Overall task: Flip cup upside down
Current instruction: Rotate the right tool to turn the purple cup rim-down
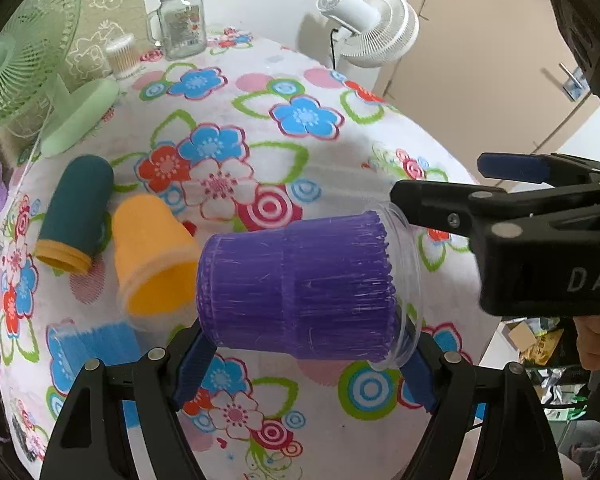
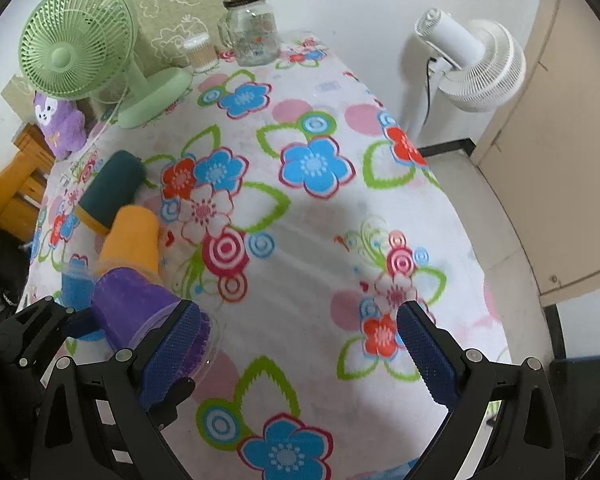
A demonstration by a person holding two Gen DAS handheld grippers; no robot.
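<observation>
The left gripper (image 1: 304, 364) is clamping the purple cup (image 1: 300, 292) sideways between its pads, apparently mid-flip, while the right gripper (image 2: 300, 356), jaws spread and empty, is hovering beside its rim.

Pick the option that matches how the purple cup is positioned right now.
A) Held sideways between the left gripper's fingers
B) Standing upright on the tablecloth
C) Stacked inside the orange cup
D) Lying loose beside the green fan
A: the purple cup lies on its side, clamped end to end by the left gripper, above the tablecloth.
</observation>
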